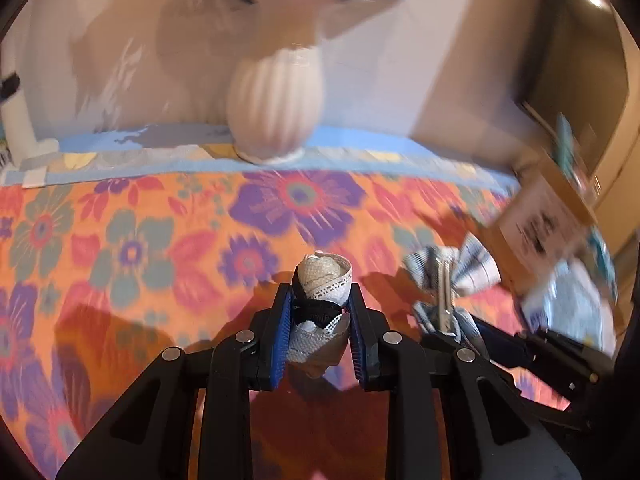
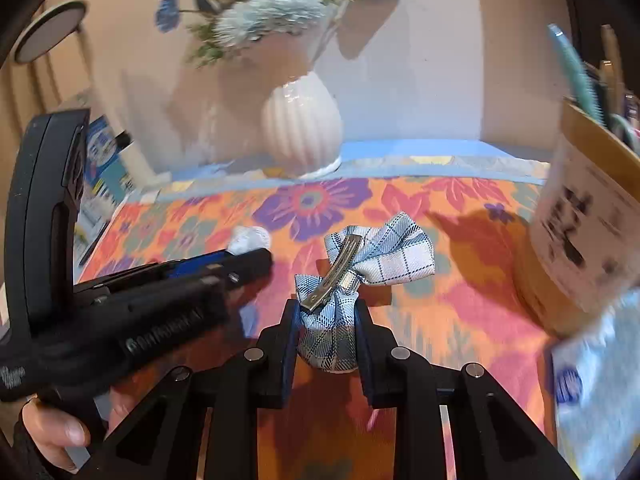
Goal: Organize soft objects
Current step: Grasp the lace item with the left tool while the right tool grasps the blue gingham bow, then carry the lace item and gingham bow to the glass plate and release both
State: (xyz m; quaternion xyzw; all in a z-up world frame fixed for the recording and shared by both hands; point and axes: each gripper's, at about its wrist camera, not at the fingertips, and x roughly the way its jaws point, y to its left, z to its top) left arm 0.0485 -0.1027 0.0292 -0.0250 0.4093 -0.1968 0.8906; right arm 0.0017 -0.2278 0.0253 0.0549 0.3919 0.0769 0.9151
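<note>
My left gripper (image 1: 320,304) is shut on a rolled bundle of white and beige lace ribbon with a black band (image 1: 323,284), held above the flowered cloth. My right gripper (image 2: 327,316) is shut on a blue plaid bow hair clip (image 2: 372,256) with a metal clasp on top. In the left wrist view the bow (image 1: 452,272) and the right gripper (image 1: 444,320) show at the right. In the right wrist view the left gripper (image 2: 256,258) reaches in from the left with the ribbon bundle (image 2: 250,238) at its tip.
A white ribbed vase (image 2: 302,124) with flowers stands at the back on the orange flowered tablecloth (image 2: 440,320). A brown container (image 2: 580,232) with pens stands at the right. A blue-white packet (image 2: 600,384) lies at the near right.
</note>
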